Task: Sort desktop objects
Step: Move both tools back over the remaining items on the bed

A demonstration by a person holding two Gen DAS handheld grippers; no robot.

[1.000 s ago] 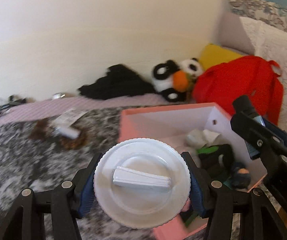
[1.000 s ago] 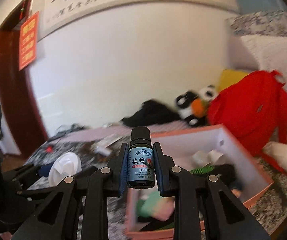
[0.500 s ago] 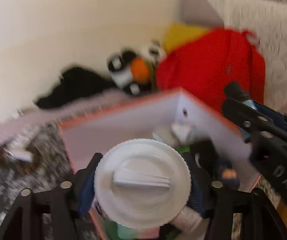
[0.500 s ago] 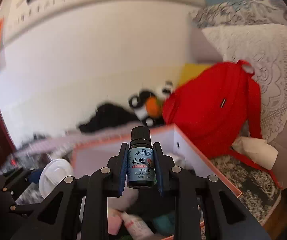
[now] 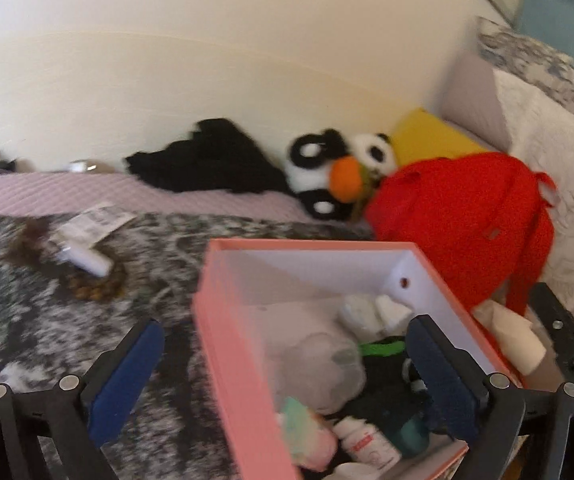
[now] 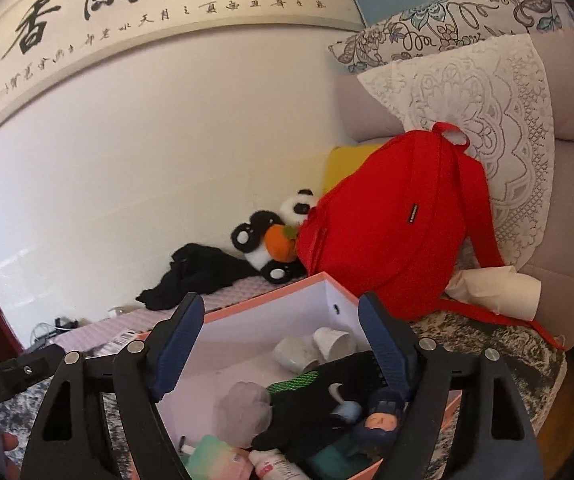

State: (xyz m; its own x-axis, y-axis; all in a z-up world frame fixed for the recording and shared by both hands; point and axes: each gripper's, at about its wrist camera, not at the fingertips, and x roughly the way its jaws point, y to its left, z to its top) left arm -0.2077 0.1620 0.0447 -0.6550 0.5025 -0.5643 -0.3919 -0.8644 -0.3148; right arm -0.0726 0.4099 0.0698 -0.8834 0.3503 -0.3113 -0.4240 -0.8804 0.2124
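Your left gripper [image 5: 283, 376] hangs level, jaws spread wide and empty, straddling the near-left wall of the pink box [image 5: 223, 320]. Your right gripper [image 6: 277, 354] hovers above the box's jumbled contents, also wide apart, holding nothing.

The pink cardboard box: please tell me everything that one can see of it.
The pink cardboard box is rectangular, pink outside and white inside, open with no lid on it, and a small hole pierces one end wall. It stands on the grey mottled blanket, with the red fabric backpack directly behind its far corner. Small bottles, white cups and dark cloth fill it.
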